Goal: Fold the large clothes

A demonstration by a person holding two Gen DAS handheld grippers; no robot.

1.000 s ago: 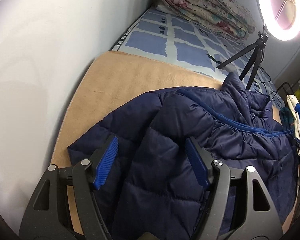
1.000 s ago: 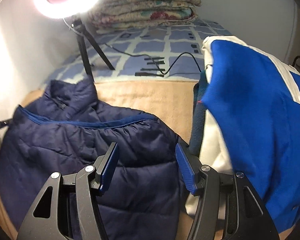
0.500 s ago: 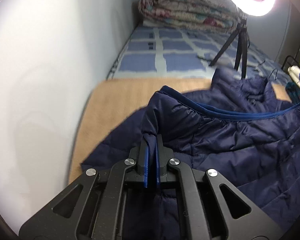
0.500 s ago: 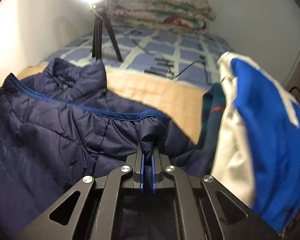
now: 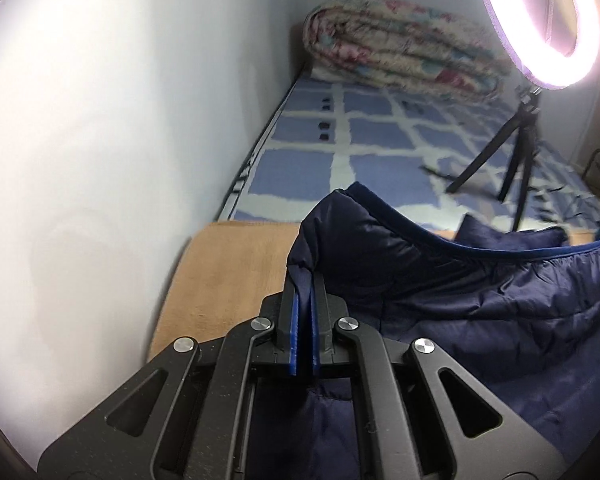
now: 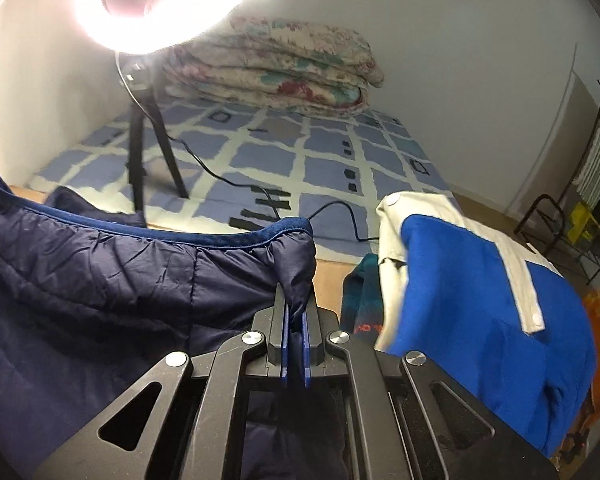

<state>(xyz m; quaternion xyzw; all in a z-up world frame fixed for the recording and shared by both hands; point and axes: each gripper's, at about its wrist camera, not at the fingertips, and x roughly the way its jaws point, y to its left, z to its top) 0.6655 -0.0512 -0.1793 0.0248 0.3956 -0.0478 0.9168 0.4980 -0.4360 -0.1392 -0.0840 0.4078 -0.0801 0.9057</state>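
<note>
I'm pinching the navy jacket (image 5: pixel 480 300) hem corners: left tool (image 5: pixel 303 280) clamping one, right tool (image 6: pixel 296 300) clamping the other, above the bed (image 5: pixel 376 140).

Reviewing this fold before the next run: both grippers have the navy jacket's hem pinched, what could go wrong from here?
1. Both grips look shallow: the left gripper and right gripper pinch only small bunches of slick fabric on the navy jacket, so a corner may slip out.
2. The ring light tripod and its cable sit just beyond the collar; carrying the hem forward could snag or tip them.
3. The blue and white garment lies close beside the right gripper and could get dragged.
</note>
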